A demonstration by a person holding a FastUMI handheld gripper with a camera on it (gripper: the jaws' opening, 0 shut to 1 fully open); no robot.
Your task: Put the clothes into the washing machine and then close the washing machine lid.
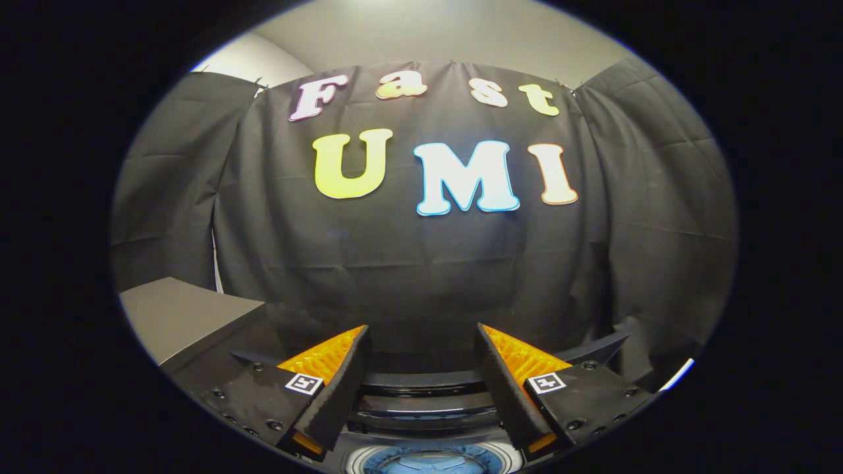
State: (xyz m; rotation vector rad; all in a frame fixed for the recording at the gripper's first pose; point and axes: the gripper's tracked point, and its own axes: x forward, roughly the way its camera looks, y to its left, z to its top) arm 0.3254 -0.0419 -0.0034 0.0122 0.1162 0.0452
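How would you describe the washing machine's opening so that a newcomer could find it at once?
Start at the black cloth wall and drop to the open gripper, its fingers apart on nothing. Below and between them, past the dark curved back rim, lies the opening: the one round, blue-tinted thing, unlike the flat grey surface beside it.

One washing machine (428,395), one gripper (421,342), fingers apart.

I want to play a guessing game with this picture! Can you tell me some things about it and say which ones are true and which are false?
1. The gripper is open. True.
2. The gripper holds clothes. False: nothing lies between its fingers.
3. The washing machine is below the fingers. True.
4. A grey box stands beside the machine. True.
5. The wall behind is white cloth. False: it is black cloth.
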